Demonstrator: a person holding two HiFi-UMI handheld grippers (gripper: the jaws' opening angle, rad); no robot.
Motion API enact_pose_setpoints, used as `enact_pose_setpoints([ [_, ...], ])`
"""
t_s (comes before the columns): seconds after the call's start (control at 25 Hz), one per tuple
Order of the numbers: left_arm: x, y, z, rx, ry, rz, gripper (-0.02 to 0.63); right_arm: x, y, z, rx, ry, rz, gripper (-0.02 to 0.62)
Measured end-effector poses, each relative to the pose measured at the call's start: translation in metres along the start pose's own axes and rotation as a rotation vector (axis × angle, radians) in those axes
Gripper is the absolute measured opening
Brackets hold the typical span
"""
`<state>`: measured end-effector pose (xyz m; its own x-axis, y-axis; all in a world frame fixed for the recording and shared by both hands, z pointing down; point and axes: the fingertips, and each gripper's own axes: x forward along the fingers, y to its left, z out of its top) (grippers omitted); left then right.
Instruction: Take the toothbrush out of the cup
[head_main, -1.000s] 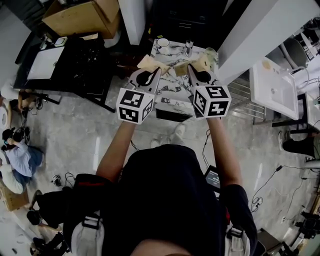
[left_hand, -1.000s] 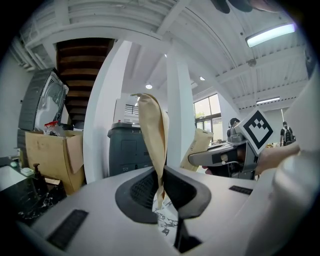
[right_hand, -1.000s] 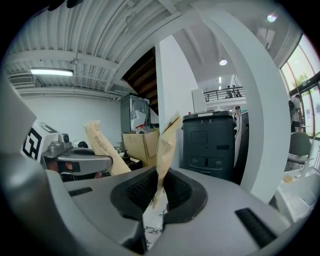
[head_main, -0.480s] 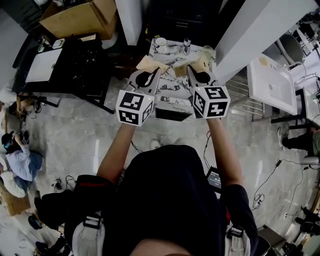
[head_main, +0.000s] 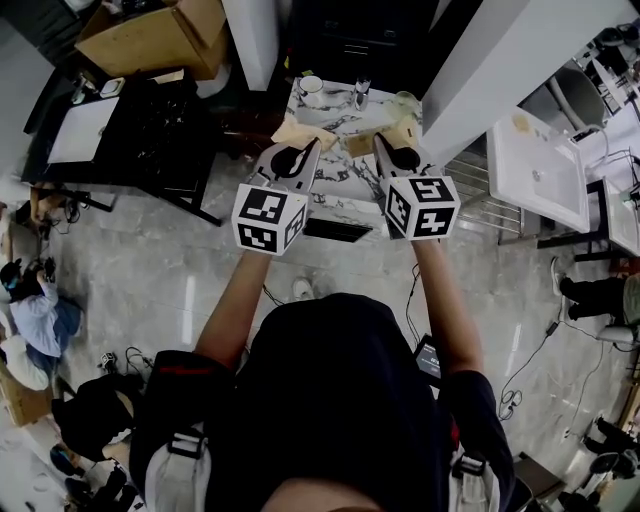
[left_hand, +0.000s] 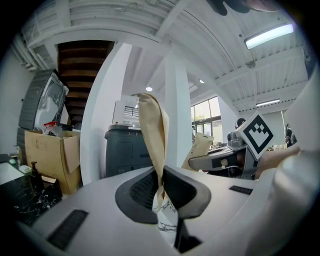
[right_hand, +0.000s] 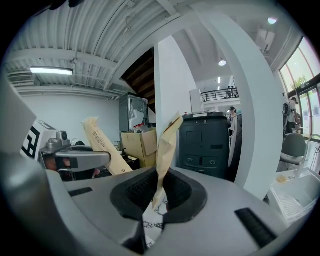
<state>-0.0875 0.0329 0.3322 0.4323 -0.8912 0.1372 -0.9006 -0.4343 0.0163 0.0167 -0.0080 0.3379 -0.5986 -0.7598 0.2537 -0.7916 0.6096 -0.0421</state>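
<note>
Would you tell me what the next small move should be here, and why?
The left claw is shut on a tan paper sleeve and the right claw on another, so neither is free for the cup. I would probably carry them forward and lay both sleeves on the marble table.

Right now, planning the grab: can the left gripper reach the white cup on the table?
Probably not yet: the left gripper is shut on tan paper, and the white cup sits farther ahead on the table.
</note>
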Motion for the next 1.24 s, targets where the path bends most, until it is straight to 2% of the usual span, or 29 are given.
enact_pose_setpoints([
  [0.52, -0.011, -0.03, 0.003, 0.008, 0.015, 0.04, 0.038, -0.028, -0.003, 0.006, 0.003, -0.04, 0.062, 0.052],
  [1.24, -0.021, -0.056, 0.0, 0.016, 0.015, 0.044, 0.038, -0.056, -0.004, -0.006, 0.022, -0.045, 0.065, 0.052],
])
